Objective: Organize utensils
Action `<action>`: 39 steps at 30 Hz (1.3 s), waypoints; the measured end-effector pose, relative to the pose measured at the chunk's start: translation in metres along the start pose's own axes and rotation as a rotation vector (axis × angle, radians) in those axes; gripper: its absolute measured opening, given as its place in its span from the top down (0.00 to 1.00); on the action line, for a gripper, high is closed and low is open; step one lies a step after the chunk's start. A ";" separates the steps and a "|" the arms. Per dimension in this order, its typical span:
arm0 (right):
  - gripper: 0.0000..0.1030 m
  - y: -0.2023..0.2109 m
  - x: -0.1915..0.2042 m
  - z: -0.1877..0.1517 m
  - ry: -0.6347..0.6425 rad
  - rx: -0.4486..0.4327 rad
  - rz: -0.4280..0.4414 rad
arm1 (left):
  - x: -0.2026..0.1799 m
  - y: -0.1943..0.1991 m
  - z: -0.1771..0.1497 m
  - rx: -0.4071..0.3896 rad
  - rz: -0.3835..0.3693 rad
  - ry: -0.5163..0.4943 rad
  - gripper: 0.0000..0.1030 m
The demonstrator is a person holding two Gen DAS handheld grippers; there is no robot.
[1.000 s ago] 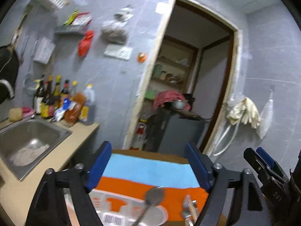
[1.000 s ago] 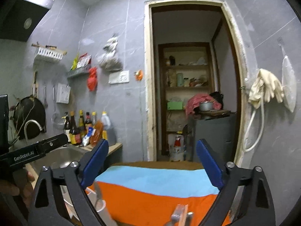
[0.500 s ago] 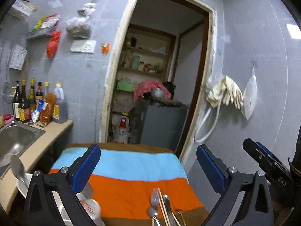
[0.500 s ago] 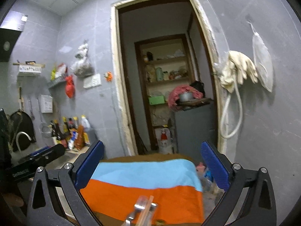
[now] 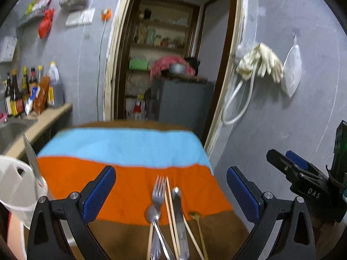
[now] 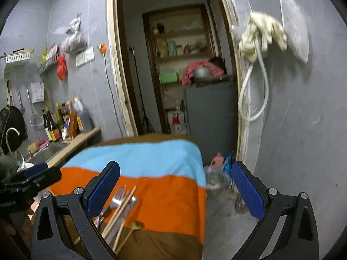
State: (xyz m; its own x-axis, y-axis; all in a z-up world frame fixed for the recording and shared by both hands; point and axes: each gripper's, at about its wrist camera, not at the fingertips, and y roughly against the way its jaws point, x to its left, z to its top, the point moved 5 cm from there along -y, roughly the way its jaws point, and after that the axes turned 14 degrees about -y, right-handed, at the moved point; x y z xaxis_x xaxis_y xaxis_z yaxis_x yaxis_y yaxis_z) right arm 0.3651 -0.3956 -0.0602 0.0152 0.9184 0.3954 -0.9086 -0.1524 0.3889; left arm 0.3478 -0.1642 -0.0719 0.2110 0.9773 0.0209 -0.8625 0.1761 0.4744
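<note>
Several utensils lie together on the striped cloth (image 5: 130, 184): a fork (image 5: 159, 191), a steel spoon (image 5: 152, 213), wooden chopsticks (image 5: 170, 208), a knife (image 5: 178, 208) and a small gold spoon (image 5: 194, 215). My left gripper (image 5: 171, 191) is open and empty, above and just in front of them. A white utensil holder (image 5: 15, 186) with a utensil in it stands at the left edge. In the right wrist view the fork (image 6: 118, 197), chopsticks (image 6: 121, 208) and gold spoon (image 6: 135, 225) lie low left. My right gripper (image 6: 175, 189) is open and empty over the cloth's right side.
A counter with a sink (image 6: 46, 150) and sauce bottles (image 5: 26, 93) runs along the left. A doorway (image 5: 173, 65) with a grey cabinet (image 6: 210, 117) is straight ahead. The wall on the right holds gloves and a hose (image 6: 258, 43). Bags lie on the floor (image 6: 219, 169) right of the table.
Both grippers have swung right and tilted down. The utensil pile now sits between my left fingers. The white holder has slid to the left edge of the left view.
</note>
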 end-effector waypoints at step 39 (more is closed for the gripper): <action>0.87 -0.097 0.020 -0.168 -0.031 0.616 0.217 | 0.035 -0.087 -0.102 0.442 -0.109 0.292 0.95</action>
State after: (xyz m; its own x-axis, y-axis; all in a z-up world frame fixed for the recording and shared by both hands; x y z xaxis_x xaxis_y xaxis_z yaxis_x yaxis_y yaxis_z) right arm 0.3836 -0.3008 -0.2299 -0.1210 0.8335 0.5392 -0.4868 -0.5232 0.6995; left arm 0.3835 -0.1335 -0.2021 0.0975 0.9595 -0.2642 -0.5534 0.2729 0.7869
